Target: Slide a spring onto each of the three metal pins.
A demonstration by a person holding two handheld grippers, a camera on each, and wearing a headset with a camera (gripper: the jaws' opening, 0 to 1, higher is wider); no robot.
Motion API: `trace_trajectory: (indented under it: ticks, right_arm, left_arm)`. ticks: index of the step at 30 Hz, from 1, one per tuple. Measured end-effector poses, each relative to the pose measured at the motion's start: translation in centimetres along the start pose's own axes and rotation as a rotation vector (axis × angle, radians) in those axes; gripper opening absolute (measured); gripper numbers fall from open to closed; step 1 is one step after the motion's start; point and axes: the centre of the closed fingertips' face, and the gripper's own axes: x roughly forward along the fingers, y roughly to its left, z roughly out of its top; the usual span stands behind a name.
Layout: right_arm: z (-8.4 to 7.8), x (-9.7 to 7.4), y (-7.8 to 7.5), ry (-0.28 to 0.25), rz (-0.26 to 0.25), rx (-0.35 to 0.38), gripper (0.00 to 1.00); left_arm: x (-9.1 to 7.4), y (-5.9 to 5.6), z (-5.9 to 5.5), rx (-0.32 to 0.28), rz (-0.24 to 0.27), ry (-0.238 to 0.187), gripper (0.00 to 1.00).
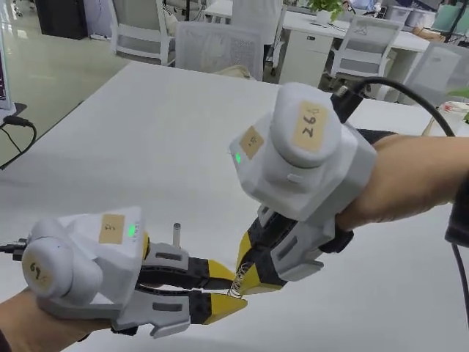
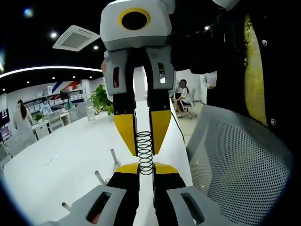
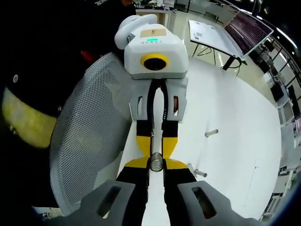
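A small steel spring (image 1: 236, 284) hangs just above the white table (image 1: 146, 147), held between both grippers. My left gripper (image 1: 236, 291) comes in from the lower left and is shut on one end of the spring (image 2: 145, 151). My right gripper (image 1: 246, 276) points down from the upper right and is shut on the other end (image 3: 156, 163). The two sets of yellow fingertips nearly touch. One upright metal pin (image 1: 176, 235) stands on the table just behind the left gripper. In the left gripper view three bare pins (image 2: 114, 160) (image 2: 98, 178) (image 2: 66, 206) stand in a row to the left.
A grey mesh chair back (image 2: 235, 160) (image 3: 89, 127) is close beside the grippers, with a person in dark clothes near it. White desks and chairs (image 1: 220, 44) stand beyond the table's far edge. A black cable (image 1: 410, 95) trails from the right gripper.
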Motion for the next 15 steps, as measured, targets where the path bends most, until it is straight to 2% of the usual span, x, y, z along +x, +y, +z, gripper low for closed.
trace_trajectory:
  ticks: [15]
  right_arm:
    - [0.37,0.24,-0.42,0.001,0.008,0.012,0.08]
  left_arm:
    - [-0.07,0.36,-0.15,-0.02,0.015,-0.015,0.02]
